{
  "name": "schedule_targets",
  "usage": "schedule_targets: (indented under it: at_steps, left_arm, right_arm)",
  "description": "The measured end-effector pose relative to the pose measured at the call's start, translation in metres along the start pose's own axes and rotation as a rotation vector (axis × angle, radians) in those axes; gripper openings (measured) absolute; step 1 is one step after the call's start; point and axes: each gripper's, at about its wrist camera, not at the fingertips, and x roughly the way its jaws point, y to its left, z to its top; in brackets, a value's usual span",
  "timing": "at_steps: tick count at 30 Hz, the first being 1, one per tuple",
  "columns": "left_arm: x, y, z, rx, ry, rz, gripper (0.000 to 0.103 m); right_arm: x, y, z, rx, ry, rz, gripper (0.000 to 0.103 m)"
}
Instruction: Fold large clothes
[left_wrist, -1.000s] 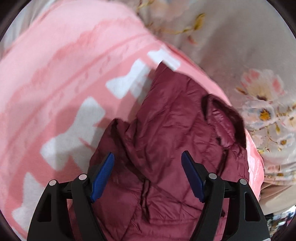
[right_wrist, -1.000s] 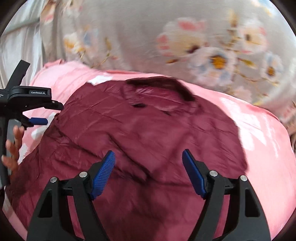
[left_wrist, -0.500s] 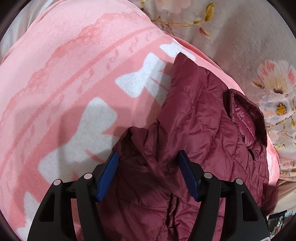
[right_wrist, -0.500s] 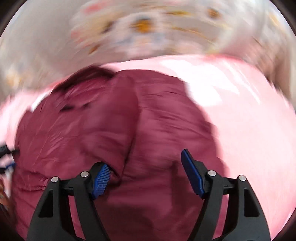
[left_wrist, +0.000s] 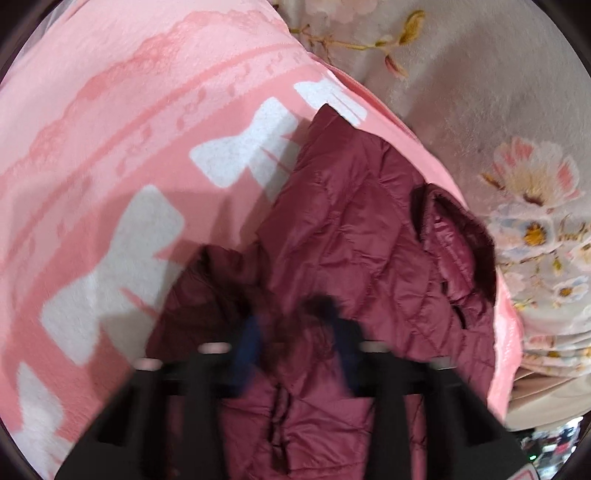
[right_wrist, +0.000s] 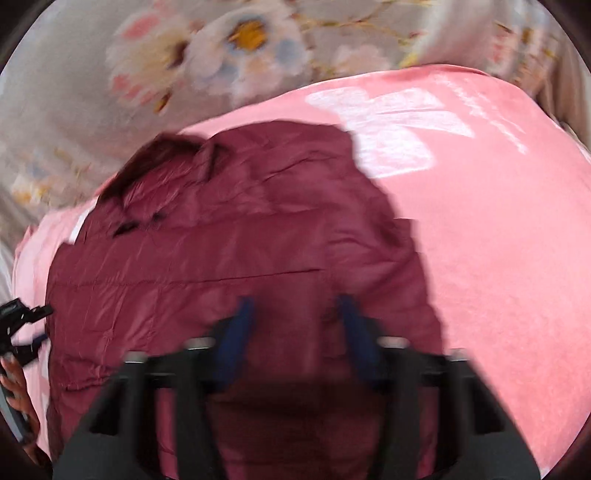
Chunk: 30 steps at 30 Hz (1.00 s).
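Lying on a pink blanket (left_wrist: 122, 155), the maroon jacket (left_wrist: 354, 229) shows no readable label. Both grippers, left (left_wrist: 295, 332) and right (right_wrist: 295, 325), have just been closing, jaws blurred, jacket fabric between them.

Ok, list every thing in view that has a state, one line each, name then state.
jacket: lying rumpled on the blanket, not yet folded, collar open.
left gripper: jaws just been closing, blurred, jacket fabric between them.
right gripper: jaws just been closing, blurred, jacket fabric between them.
blanket: spread out under the jacket.
floral sheet: spread beyond the blanket.
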Motion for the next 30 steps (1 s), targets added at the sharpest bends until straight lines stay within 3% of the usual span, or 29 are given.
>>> schedule_targets:
  at_steps: [1, 6, 12, 20, 23, 25, 26, 27, 30]
  left_arm:
    - [-0.001, 0.002, 0.001, 0.006, -0.003, 0.002, 0.002]
    - [-0.026, 0.009, 0.003, 0.08, -0.112, 0.06, 0.0]
    - [0.004, 0.011, -0.01, 0.162, -0.086, 0.167, 0.0]
    - [0.012, -0.004, -0.027, 0.303, -0.155, 0.294, 0.001]
    - [0.004, -0.013, -0.032, 0.362, -0.158, 0.377, 0.011]
    - [-0.015, -0.015, -0.036, 0.382, -0.165, 0.365, 0.015]
    - [-0.024, -0.016, -0.038, 0.389, -0.172, 0.352, 0.026]
    - [-0.039, -0.02, -0.039, 0.398, -0.192, 0.328, 0.037]
    - [-0.065, -0.048, -0.039, 0.431, -0.259, 0.272, 0.044]
  right_arm:
    - [-0.005, 0.011, 0.002, -0.043, -0.02, 0.0, 0.005]
    - [-0.05, 0.038, 0.007, -0.14, -0.176, 0.036, 0.002]
    - [0.007, 0.023, -0.015, -0.119, -0.014, -0.007, 0.002]
    - [0.025, 0.03, -0.025, -0.178, 0.01, -0.055, 0.003]
    - [0.01, 0.024, -0.019, -0.164, 0.001, -0.072, 0.012]
    - [-0.019, 0.016, -0.017, -0.141, -0.07, -0.086, 0.024]
    - [-0.034, 0.016, -0.015, -0.138, -0.114, -0.088, 0.033]
    - [-0.045, 0.018, -0.013, -0.137, -0.143, -0.079, 0.037]
    - [-0.058, 0.036, -0.001, -0.156, -0.161, 0.003, 0.038]
